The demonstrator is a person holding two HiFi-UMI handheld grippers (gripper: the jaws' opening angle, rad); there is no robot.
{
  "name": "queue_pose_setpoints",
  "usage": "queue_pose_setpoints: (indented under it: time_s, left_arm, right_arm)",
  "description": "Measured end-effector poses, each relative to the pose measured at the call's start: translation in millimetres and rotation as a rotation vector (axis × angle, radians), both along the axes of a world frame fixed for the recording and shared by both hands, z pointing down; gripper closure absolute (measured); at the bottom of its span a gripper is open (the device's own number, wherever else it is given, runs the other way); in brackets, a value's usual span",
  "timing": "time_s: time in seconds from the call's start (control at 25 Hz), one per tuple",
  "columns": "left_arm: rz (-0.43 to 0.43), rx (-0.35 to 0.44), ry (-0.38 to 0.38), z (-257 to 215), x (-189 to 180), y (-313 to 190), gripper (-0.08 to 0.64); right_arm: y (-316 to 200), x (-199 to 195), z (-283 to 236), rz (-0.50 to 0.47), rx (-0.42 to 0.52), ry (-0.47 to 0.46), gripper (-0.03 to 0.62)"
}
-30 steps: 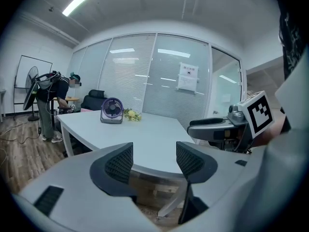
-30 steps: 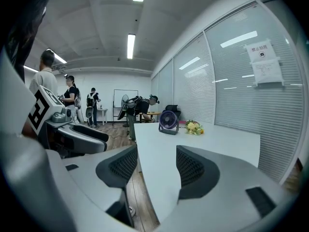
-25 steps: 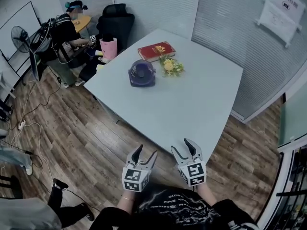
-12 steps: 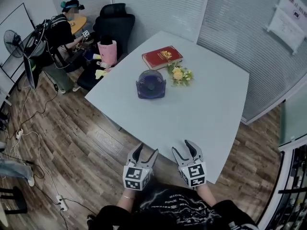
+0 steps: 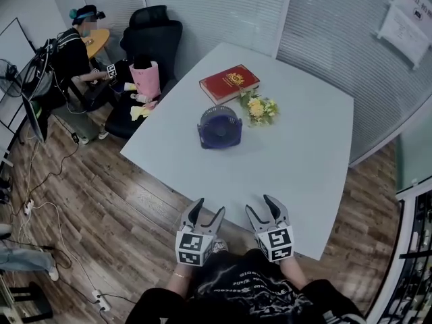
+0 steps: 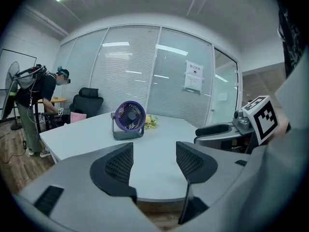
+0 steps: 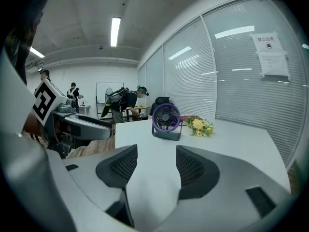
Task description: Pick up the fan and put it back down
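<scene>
Fan [image 5: 219,127] not yet touched: upright on its grey base on the far half of the bench [image 5: 297,174], purple grille facing the near edge. Nothing of the task done, judging by how things lie. Reach, grasp, lift and set-down all left.

Left tongs [image 5: 207,209]: jaws spread, nothing between the ribbed pads, only bare bench top seen past them. Right tongs [image 5: 262,206]: spread about as wide, likewise empty. Held side by side and close together, the right just over the near bench edge and the left just short of it, over the wooden floor [image 5: 101,194]. Both aimed forward and a little downward across the bench toward the fan, marker cubes turned up. Hands tucked behind the cubes, forearms drawn in near the body, elbows bent. A ready pose rather than a reach.

Fan well apart from both tongs, ahead across an open stretch of white top with nothing in the way. Probably a plain approach, then, though the round cage and narrow base may call for care over where the pads close.

Just beside the fan, on its right, a bunch of yellow flowers [image 5: 260,108]. Beyond these, nearer the far corner, a red book [image 5: 229,83] lying flat.

Past the bench on the left, a black office chair [image 5: 152,36] with something pink [image 5: 145,78] in front of it, perhaps a bag, too small to tell. Farther left, a person [image 5: 67,52] bent over a small round table.
</scene>
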State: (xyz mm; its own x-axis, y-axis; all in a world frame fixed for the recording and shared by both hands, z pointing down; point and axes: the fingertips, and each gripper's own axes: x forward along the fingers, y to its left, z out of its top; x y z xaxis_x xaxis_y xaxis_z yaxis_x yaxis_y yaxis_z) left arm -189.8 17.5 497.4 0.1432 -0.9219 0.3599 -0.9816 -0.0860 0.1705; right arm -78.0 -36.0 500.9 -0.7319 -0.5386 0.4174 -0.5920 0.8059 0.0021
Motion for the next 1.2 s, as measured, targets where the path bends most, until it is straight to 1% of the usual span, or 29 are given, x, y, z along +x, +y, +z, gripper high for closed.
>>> queue_pose_setpoints:
  time_s: [0.28,0.48,0.6,0.72,0.92,1.04,1.2]
  left_arm:
    - [-0.014,-0.005,0.014,3.4,-18.4,-7.8,0.267]
    - [-0.074,-0.024,0.006,6.1,-37.8,-14.4,0.268]
    - [-0.11,-0.042,0.003,8.9,-49.5,-21.7,0.267]
    - [-0.123,-0.052,-0.013,7.4,-58.2,-34.7,0.267]
    - [-0.161,-0.051,-0.021,5.5,-76.9,-61.5,0.267]
    - [-0.162,-0.056,-0.04,5.9,-82.8,-77.5,0.267]
    - [-0.176,-0.075,-0.068,8.0,-94.7,-97.6,0.267]
  right_arm:
    - [3.1,-22.7,12.9,-0.034,-0.024,0.026,0.333]
    - [-16.6,-29.3,10.1,-0.035,-0.018,0.035,0.333]
    - [-36.0,-33.0,4.2,-0.04,-0.001,0.036,0.333]
    - [-62.5,-36.7,-3.7,-0.039,0.019,0.035,0.333]
    - [-106.8,-52.3,-16.5,-0.057,0.048,0.043,0.333]
    - [-127.8,-62.5,-17.5,-0.094,0.058,0.068,0.333]
    - [-147.5,-77.6,-7.7,-0.165,0.036,0.139,0.331]
